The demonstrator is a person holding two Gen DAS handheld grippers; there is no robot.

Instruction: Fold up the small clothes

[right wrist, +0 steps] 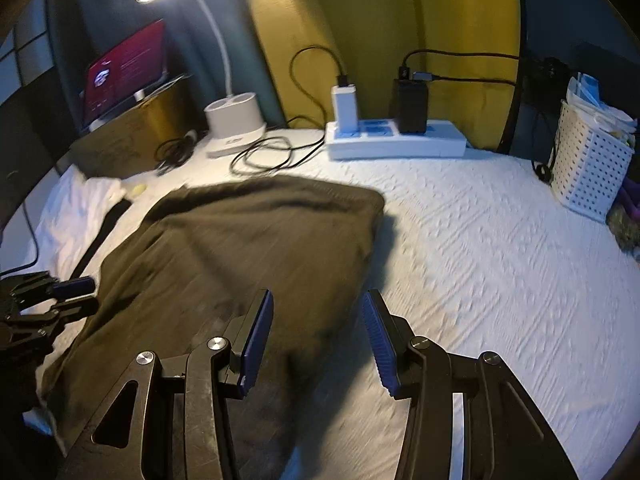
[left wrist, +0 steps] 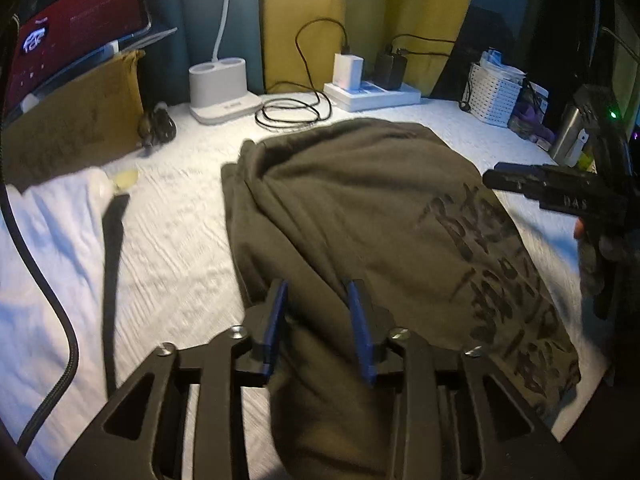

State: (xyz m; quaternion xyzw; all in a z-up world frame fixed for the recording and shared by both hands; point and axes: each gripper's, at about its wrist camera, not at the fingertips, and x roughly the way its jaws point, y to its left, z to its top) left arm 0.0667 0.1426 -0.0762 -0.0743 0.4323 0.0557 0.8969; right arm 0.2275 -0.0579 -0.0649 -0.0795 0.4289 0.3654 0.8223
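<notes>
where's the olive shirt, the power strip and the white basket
olive shirt point(right wrist: 256, 240), right wrist view, middle of the cloth
power strip point(right wrist: 436, 145), right wrist view, bare front edge
white basket point(right wrist: 588, 168), right wrist view, perforated side wall

Left claw point(left wrist: 320, 312) low, pads apart, jaws spread. Right claw point(right wrist: 318, 332) likewise agape, nothing pinched, level with left.

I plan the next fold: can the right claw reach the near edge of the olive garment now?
Probably yes. The right claw is open above the olive garment, near its right edge, and nothing lies between them. The left claw is apart, on the other side.
</notes>
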